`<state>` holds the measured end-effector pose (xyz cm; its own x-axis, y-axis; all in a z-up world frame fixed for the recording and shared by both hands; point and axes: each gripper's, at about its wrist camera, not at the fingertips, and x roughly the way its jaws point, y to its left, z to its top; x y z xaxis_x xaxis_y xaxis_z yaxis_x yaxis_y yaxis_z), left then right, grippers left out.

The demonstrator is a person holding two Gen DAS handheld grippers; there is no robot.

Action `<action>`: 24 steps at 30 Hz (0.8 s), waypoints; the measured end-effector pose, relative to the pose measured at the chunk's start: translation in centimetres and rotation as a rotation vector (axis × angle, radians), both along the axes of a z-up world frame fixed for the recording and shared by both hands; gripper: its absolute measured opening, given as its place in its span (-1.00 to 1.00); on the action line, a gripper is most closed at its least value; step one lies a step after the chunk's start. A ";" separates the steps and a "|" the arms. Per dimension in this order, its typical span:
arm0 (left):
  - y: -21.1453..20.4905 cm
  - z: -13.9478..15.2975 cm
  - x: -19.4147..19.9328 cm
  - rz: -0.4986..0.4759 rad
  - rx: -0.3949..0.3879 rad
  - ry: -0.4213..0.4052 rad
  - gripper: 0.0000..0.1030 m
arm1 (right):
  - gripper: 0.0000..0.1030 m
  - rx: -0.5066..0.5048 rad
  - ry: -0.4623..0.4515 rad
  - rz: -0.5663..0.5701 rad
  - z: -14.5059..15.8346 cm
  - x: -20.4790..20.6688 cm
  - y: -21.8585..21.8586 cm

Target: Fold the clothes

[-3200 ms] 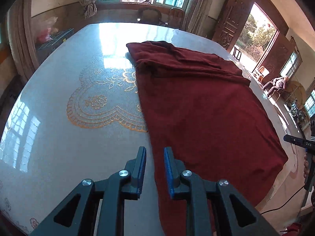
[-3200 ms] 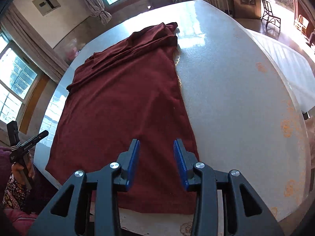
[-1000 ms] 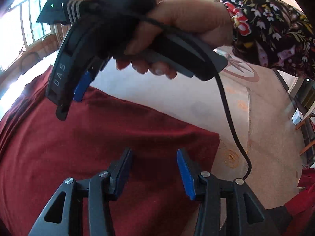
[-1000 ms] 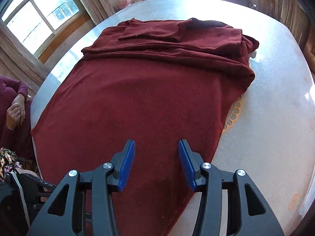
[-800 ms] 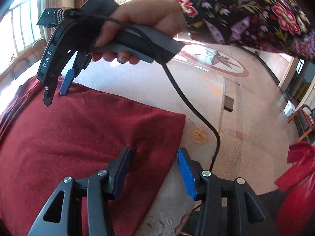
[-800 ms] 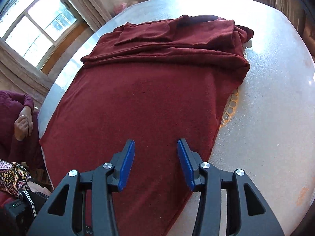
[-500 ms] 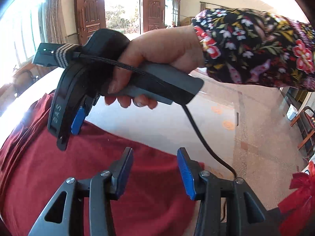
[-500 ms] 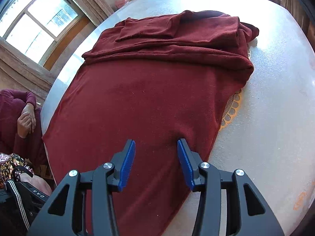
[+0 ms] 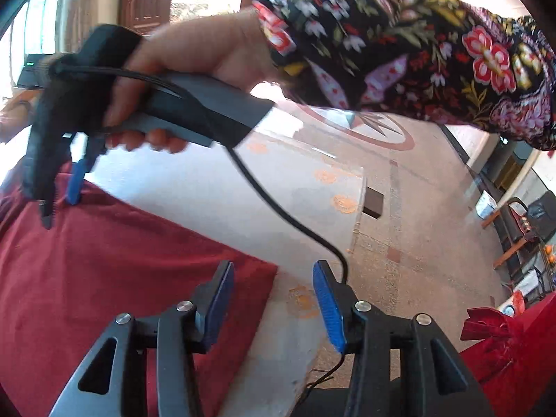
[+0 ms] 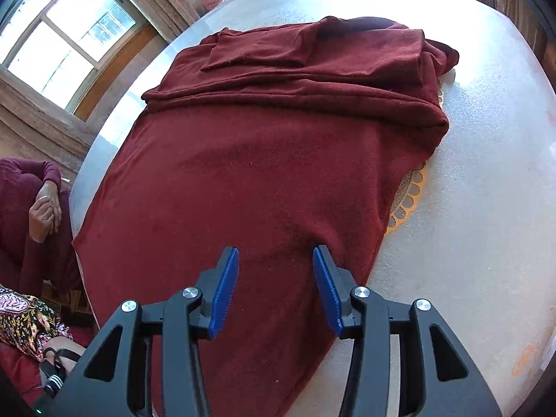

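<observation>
Nearest the left wrist camera, the left gripper point(image 9: 272, 299) has its jaws spread with nothing between the blue pads; it hangs over the near corner of the dark red garment point(image 9: 104, 278), the left pad above the cloth and the right pad above the bare pale table point(image 9: 215, 194). A black cable point(image 9: 278, 215) runs down past the right pad. Beyond it, a hand point(image 9: 194, 59) in a flowered sleeve point(image 9: 399, 45) grips the grey handle of the right gripper point(image 9: 59, 205), whose tips point down at the edge of the garment; whether they touch the cloth cannot be told, as that part is blurred. Past the table lies a patterned floor point(image 9: 399, 208) and, at the far right, a red bundle point(image 9: 504, 340).

From the right wrist camera, the right gripper point(image 10: 274, 285) also has its jaws spread, empty, over the garment point(image 10: 260, 173) close to its right edge. The garment lies flat on the table point(image 10: 486, 173), filling most of the near half, with a thick folded band and a smaller folded layer bunched across its far end. A gold lace pattern point(image 10: 406, 194) on the table shows just beside the cloth's right edge. At the left edge of the table a seated person's hands point(image 10: 45, 212) rest in dark red sleeves. Farther back are a window point(image 10: 59, 27) and a curtain point(image 10: 163, 3).
</observation>
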<state>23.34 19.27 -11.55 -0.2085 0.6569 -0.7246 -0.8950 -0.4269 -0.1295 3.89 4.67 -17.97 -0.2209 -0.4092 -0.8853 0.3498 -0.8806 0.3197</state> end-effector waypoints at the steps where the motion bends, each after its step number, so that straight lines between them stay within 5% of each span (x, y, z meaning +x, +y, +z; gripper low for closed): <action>1: -2.0 0.7 -0.5 0.071 0.008 0.019 -0.08 | -0.05 0.046 0.023 -0.008 0.3 0.2 -0.5; 5: -11.9 1.9 -5.6 0.416 -0.037 0.117 -0.08 | -0.04 -0.011 0.143 -0.042 3.1 1.4 -2.9; 8: -20.4 1.4 -12.7 0.674 -0.172 0.149 -0.08 | -0.01 -0.008 0.196 -0.081 4.6 1.8 -5.8; 11: -26.9 1.1 -19.8 0.822 -0.203 0.083 -0.08 | 0.05 0.022 0.201 -0.046 4.3 1.8 -9.9; 14: -29.5 0.8 -23.7 0.771 -0.155 0.021 -0.08 | 0.06 -0.042 0.156 0.026 3.3 1.6 -14.1; 19: -29.4 -0.3 -26.6 0.562 -0.139 -0.113 -0.08 | 0.06 -0.389 -0.005 0.107 0.9 0.6 -20.9; 21: -28.7 -1.5 -26.5 0.542 -0.194 -0.147 -0.08 | 0.06 -0.513 -0.071 0.068 -0.3 -0.3 -22.6; 24: -28.9 -1.9 -26.9 0.507 -0.176 -0.137 -0.08 | 0.06 -0.587 -0.104 -0.029 -2.1 -1.9 -24.3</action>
<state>-3.58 -9.61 -13.49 -0.3634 0.3652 -0.8570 -0.5520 -0.8255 -0.1177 1.96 -19.65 -20.09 -0.1638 -0.8318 -0.5303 0.2689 -0.5549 0.7873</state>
